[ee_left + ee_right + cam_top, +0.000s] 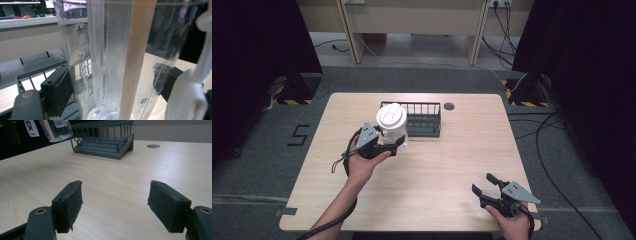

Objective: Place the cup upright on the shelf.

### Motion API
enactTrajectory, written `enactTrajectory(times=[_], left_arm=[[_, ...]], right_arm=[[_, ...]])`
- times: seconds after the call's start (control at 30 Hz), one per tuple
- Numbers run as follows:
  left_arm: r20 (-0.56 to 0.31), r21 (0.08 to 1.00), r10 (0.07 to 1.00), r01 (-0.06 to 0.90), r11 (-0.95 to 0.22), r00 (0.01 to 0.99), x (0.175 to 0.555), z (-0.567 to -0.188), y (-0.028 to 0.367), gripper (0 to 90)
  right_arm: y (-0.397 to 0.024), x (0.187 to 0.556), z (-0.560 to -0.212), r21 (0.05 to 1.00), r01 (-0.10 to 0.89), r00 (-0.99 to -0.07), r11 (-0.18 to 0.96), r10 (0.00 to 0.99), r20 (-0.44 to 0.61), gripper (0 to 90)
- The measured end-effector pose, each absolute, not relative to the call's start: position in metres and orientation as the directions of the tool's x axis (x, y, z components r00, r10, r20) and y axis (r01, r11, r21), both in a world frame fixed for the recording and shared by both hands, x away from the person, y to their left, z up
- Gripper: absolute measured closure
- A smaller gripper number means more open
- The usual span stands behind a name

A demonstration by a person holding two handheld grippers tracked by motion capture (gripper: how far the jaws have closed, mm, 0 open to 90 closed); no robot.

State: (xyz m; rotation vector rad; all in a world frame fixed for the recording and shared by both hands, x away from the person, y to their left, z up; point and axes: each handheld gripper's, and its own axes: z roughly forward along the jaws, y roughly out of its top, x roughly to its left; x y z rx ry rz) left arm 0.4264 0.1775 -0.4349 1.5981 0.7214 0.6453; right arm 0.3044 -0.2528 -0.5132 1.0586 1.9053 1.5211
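- Item: clear plastic cup with a white lid, upright, long axis vertical. It sits toward the far edge of the table, left of centre; in the right gripper view its base appears to hang off the tabletop, so it is judged lifted.
- Neighbour: dark wire basket, just to the right of the cup and near the table's far edge, open top upward. Whether cup and basket touch cannot be told.
- Left gripper: clamped on the cup's lower wall. In the left gripper view one black pad stands at the cup's left and the other jaw shows through the clear wall at the right.
- Left hand: forearm comes in from the near edge, slanting up and right, hand under the gripper's body.
- Right gripper: jaws spread wide, nothing between them, low over the near right corner, pointing toward the far left.
- Key relation: the basket lies directly right of the held cup, so the left hand is far nearer. A short carry right and down would likely place it.
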Motion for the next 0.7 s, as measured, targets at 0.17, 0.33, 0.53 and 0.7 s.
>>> enactTrajectory(times=[0.17, 0.33, 0.53, 0.7], left_arm=[[0.000, 0.991, 0.761, 0.099, -0.085, 0.648, 0.431, -0.433, 0.178, 17.3], [0.006, 0.991, 0.766, 0.097, -0.088, 0.643, 0.435, -0.430, 0.178, 17.3], [0.008, 0.991, 0.770, 0.098, -0.091, 0.638, 0.442, -0.426, 0.178, 17.3], [0.012, 0.991, 0.774, 0.094, -0.093, 0.634, 0.447, -0.423, 0.177, 17.3]], right_arm=[[-0.253, 0.304, -0.513, 0.958, 0.275, -0.585, 0.082, 0.805, 0.099, 27.8], [-0.253, 0.304, -0.513, 0.958, 0.274, -0.585, 0.082, 0.805, 0.098, 27.7], [-0.253, 0.304, -0.513, 0.958, 0.275, -0.585, 0.083, 0.805, 0.098, 27.8], [-0.253, 0.304, -0.513, 0.958, 0.275, -0.585, 0.082, 0.805, 0.100, 27.8]])
